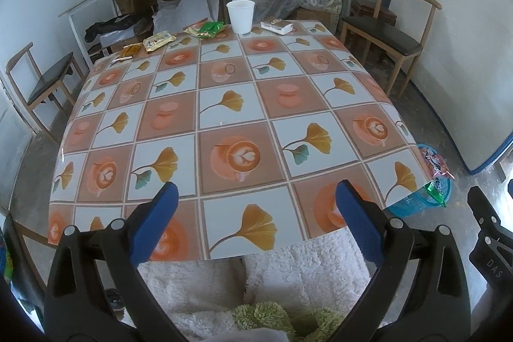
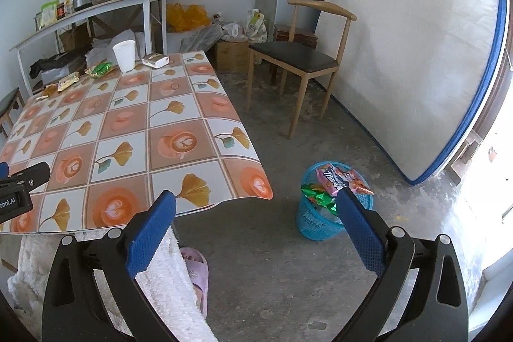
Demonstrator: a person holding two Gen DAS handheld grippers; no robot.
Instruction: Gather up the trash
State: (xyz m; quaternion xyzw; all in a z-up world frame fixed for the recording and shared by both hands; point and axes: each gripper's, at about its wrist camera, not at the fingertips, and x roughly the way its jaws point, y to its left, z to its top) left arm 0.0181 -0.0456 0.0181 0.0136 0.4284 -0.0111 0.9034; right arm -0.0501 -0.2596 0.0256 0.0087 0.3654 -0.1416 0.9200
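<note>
Left wrist view shows my left gripper (image 1: 255,193) hovering over the near edge of the worktop (image 1: 231,104), a table under a glossy cloth of ginkgo-leaf and coffee-cup squares; its jaws stand wide apart and hold nothing. Along the far edge lies the trash: a white paper cup (image 1: 240,16) standing upright, a green foil wrapper (image 1: 210,29) just left of it, a white wrapped packet (image 1: 276,25) just right of it, and further left a yellow snack packet (image 1: 158,40) and a small orange sachet (image 1: 131,48).

My right gripper (image 2: 256,201) hangs past the near right corner of the worktop, over the grey concrete floor (image 2: 288,271), jaws spread wide and empty. Beyond its right fingertip, on the floor, stands a round blue plastic basket (image 2: 315,221), heaped with crumpled wrappers, pink-and-orange and green (image 2: 336,181). A wooden chair with a dark seat (image 2: 293,56) stands farther off, near a white mattress with blue edging (image 2: 416,60) propped against the wall.
</note>
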